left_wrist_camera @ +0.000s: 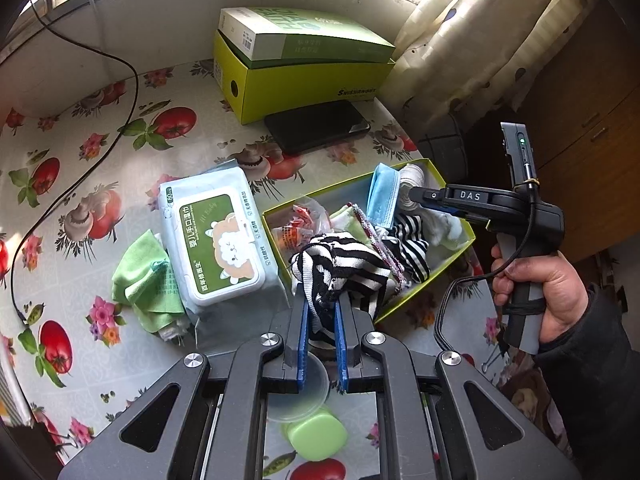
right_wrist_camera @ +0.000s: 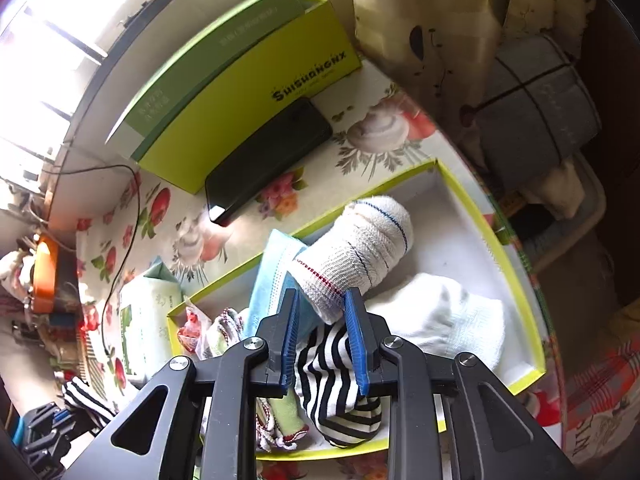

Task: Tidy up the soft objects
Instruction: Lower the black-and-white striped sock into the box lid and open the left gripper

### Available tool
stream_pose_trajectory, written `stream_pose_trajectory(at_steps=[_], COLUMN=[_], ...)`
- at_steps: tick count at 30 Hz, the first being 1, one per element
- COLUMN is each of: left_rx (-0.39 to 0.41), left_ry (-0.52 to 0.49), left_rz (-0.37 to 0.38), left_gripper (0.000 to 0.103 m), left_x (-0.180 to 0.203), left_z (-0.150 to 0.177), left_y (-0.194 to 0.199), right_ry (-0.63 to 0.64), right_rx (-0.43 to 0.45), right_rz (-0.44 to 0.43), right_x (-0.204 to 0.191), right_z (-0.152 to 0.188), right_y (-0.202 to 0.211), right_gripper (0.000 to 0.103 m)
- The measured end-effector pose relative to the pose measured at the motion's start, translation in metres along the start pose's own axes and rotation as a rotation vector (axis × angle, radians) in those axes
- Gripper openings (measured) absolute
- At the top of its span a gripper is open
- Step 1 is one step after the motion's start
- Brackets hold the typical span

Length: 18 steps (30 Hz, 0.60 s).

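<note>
Centrally, on floral tablecloth, lime-edged tray crowded with soft items: white sock, blue face mask, striped cloth. Left gripper clenched on striped sock, held at tray's near-left rim. Right gripper grasping rolled white glove over tray. Beside tray, wet wipes pack, green cloth.

Left tongs clamped shut; right tongs clamped too.

Wipes pack left of tray; phone behind both, before stacked boxes.
</note>
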<state>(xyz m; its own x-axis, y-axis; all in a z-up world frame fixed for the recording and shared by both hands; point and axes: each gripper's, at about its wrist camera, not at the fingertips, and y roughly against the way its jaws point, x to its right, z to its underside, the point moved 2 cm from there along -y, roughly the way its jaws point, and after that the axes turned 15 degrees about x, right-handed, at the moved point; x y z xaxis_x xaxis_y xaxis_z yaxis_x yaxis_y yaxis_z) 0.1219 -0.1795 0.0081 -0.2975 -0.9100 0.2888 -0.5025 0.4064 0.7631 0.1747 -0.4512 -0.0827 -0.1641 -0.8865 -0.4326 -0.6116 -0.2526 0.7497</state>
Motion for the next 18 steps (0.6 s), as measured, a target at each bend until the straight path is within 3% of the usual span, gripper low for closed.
stream_pose_trajectory(at_steps=[4, 10, 18], left_rx=[0.003, 0.002, -0.004], left_ry=[0.003, 0.005, -0.041], left_rz=[-0.003, -0.003, 0.018], left_gripper=[0.012, 0.012, 0.012], left_x=[-0.001, -0.001, 0.011], left_z=[0.000, -0.001, -0.014], left_y=[0.001, 0.002, -0.013], right_ry=[-0.007, 0.036, 0.085], right_rx=[0.029, 0.067, 0.075], right_rz=[0.098, 0.117, 0.031], right_x=[0.004, -0.003, -0.009], right_z=[-0.001, -0.005, 0.005], right_y=[-0.001, 0.005, 0.046], right_gripper=[0.022, 0.022, 0.028])
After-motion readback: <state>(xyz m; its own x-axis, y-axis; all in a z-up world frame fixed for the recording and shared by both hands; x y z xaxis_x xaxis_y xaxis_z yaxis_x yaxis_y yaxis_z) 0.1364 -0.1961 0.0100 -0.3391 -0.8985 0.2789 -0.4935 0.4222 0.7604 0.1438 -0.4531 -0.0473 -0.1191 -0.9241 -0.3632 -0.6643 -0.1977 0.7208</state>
